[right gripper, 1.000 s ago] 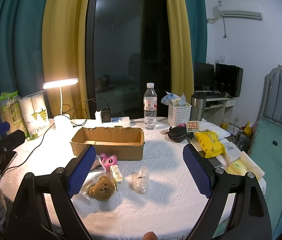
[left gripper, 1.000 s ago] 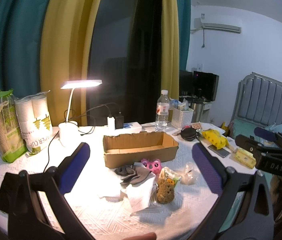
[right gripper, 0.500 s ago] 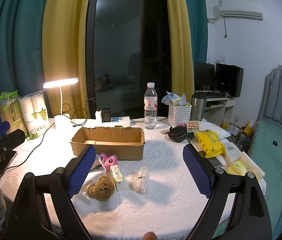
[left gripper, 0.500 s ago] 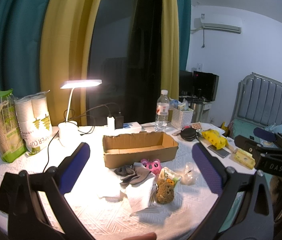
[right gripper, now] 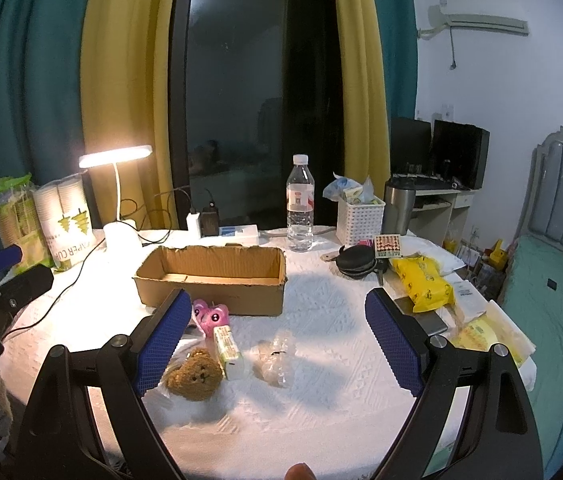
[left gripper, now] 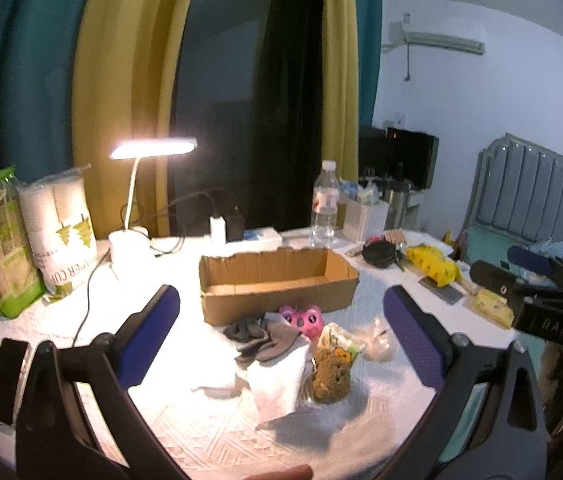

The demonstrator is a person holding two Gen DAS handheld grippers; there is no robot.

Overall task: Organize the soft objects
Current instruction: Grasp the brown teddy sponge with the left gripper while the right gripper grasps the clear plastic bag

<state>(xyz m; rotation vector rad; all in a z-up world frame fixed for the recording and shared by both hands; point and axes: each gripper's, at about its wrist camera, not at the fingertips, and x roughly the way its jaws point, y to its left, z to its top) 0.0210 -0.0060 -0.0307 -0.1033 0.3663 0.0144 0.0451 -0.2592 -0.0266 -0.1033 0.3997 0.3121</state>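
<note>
In the left wrist view, the left gripper [left gripper: 281,334] is held above the table with fingers wide apart and nothing between them. The cardboard box [left gripper: 277,282] is seen at 12 o'clock; grey gloves [left gripper: 261,336], a pink plush [left gripper: 302,319] and a brown bear [left gripper: 330,374] lie before it.

In the right wrist view, the right gripper [right gripper: 279,342] is likewise spread and empty; the brown bear [right gripper: 193,374] is found at 9 o'clock, beside its left finger.

Box [right gripper: 211,280]: your tabletop [right gripper: 333,360] centre, bottle [right gripper: 300,204] behind it.
Before box: your bear [right gripper: 193,374], gloves [left gripper: 261,334], tissue [left gripper: 277,380].
Left: your lamp [right gripper: 119,200].
</note>
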